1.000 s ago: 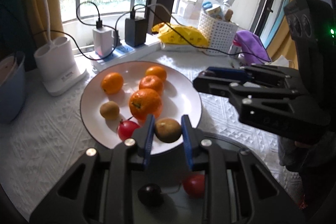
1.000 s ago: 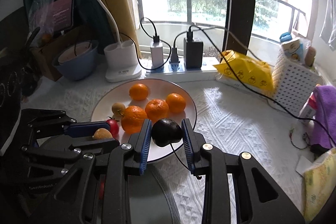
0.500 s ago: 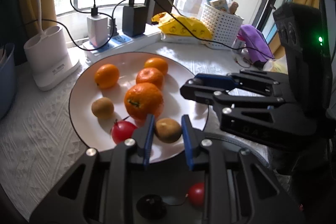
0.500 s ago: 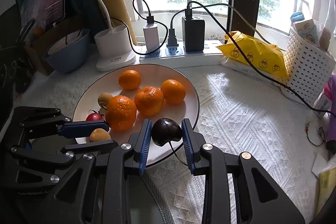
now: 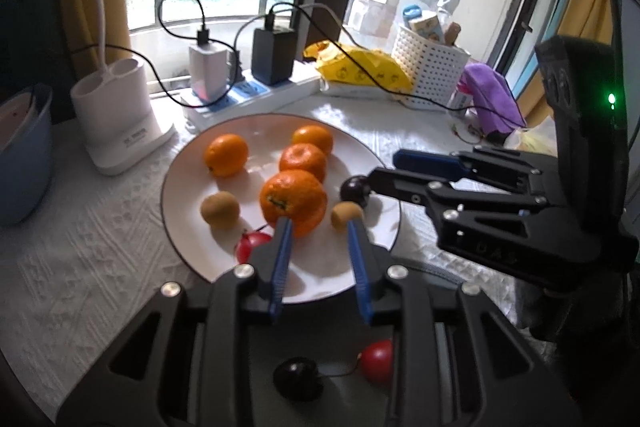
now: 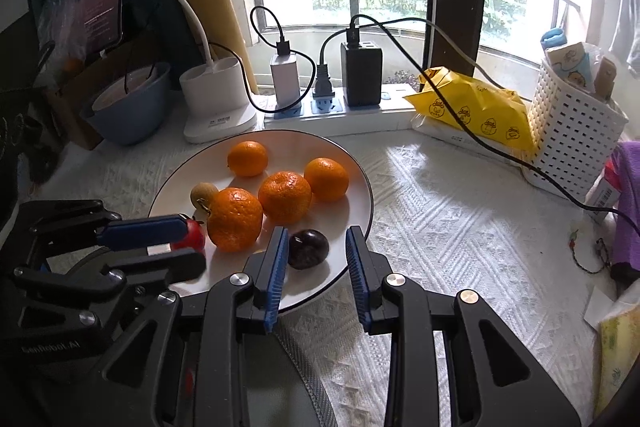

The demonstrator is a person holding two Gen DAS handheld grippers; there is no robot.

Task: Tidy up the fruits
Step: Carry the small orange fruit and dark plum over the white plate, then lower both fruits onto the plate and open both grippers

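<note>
White plate (image 6: 354, 205) | left tool (image 5: 318, 225) opening, nothing between | right tool (image 6: 317, 234) released | red fruit (image 5: 249, 245) half-hidden

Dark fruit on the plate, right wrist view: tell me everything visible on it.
The dark fruit is small, round, glossy and purple-black, cherry-like and whole. It rests on the white plate near its front rim, between the right gripper tips. A gap shows beside the right-hand pad, so it is not clamped.
</note>
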